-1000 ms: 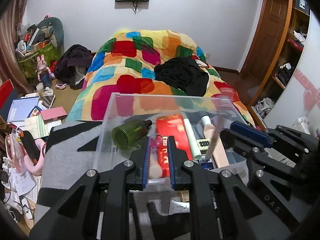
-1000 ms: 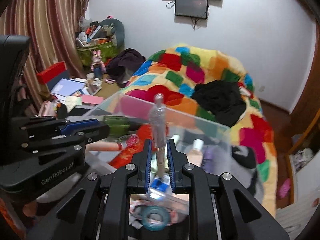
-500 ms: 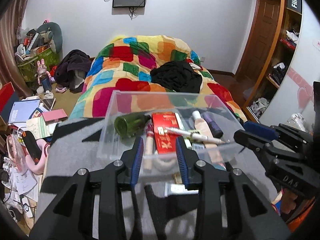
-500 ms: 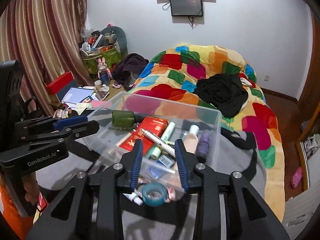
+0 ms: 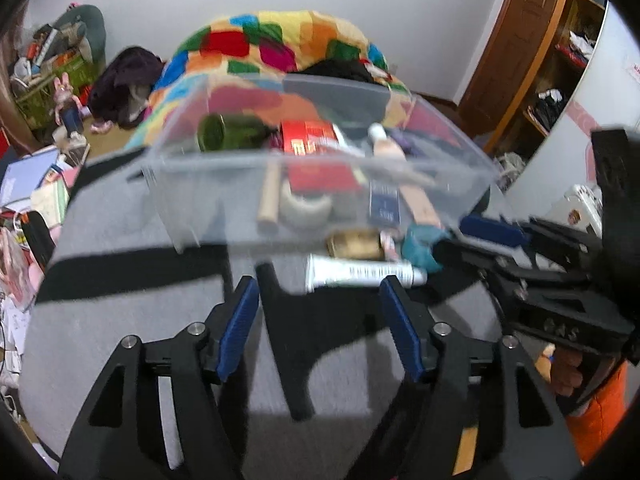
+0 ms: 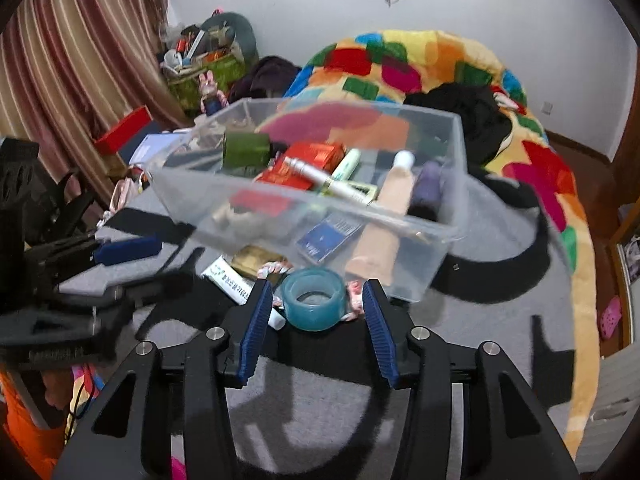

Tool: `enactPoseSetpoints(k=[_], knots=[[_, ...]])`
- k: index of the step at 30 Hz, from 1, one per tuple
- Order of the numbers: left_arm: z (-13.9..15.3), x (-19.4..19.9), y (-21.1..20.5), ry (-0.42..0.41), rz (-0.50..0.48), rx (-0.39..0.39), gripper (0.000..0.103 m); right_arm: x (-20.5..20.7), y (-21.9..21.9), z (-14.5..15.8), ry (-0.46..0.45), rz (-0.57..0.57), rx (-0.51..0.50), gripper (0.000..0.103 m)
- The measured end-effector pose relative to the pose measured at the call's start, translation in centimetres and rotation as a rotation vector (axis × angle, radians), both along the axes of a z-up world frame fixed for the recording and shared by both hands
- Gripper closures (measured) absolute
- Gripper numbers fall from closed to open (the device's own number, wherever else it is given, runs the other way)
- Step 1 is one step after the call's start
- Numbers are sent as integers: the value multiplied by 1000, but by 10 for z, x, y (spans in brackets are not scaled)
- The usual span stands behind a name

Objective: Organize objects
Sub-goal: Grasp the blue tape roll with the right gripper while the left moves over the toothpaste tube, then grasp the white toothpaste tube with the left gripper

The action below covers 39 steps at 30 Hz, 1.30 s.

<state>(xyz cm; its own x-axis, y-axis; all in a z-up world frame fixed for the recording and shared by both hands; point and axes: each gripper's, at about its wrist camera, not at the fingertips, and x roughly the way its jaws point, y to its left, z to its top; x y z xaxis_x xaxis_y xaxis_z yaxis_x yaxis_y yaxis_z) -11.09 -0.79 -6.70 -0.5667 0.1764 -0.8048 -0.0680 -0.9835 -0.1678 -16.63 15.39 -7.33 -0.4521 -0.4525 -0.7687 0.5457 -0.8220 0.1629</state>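
A clear plastic bin [image 5: 192, 216] [image 6: 440, 268] stands on a grey and black blanket and holds a green bottle [image 5: 230, 132] [image 6: 246, 149], a red box [image 5: 308, 140] [image 6: 316, 156], tubes and a white pen-like stick [image 6: 320, 178]. In front of it lie a white tube [image 5: 360, 272] [image 6: 228, 280], a gold packet [image 5: 354, 244] [image 6: 252, 258] and a teal tape roll [image 6: 314, 302] [image 5: 420, 246]. My left gripper [image 5: 320, 300] is open and empty just short of the white tube. My right gripper [image 6: 314, 300] is open with the tape roll between its fingertips, not touching.
A bed with a patchwork quilt [image 6: 420, 64] and black clothes [image 6: 472, 112] lies behind the bin. Books, a red box [image 6: 124, 128] and clutter cover the floor at the left. A wooden door and shelves [image 5: 520, 52] stand at the right.
Both grippers opened wide and pulled back from over the bin down to the items in front of it. The stick the right gripper held one second ago now lies in the bin.
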Motion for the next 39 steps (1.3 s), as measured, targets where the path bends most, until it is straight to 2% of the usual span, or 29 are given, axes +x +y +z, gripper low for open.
enactPoseSetpoints(k=[6, 7, 11, 14, 20, 23, 30, 33, 36, 39], knots=[[-7, 2, 4, -24, -20, -15, 34, -2, -3, -9, 3, 2, 14, 60], [-6, 1, 4, -21, -20, -15, 34, -1, -3, -8, 7, 4, 13, 68], [3, -13, 6, -16, -39, 3, 34, 3, 2, -7, 10, -1, 2, 68], [6, -26, 13, -9, -76, 2, 33, 6, 10, -4, 10, -12, -13, 68], [-9, -47, 41, -71, -185, -11, 33, 21, 32, 2, 38, -29, -8, 68], [-10, -41, 49, -57, -208, -32, 33, 28, 42, 1, 42, -33, 6, 68], [-4, -7, 53, -100, -295, 15, 33, 35, 54, -7, 25, -32, 20, 68], [4, -3, 53, -62, -267, -57, 34, 35, 57, -7, 23, -38, 19, 68], [14, -13, 47, -27, -247, -85, 33, 36, 58, -7, 21, -41, 12, 68], [10, -30, 51, -37, -274, -118, 33, 36, 58, -9, 15, -40, 13, 68]])
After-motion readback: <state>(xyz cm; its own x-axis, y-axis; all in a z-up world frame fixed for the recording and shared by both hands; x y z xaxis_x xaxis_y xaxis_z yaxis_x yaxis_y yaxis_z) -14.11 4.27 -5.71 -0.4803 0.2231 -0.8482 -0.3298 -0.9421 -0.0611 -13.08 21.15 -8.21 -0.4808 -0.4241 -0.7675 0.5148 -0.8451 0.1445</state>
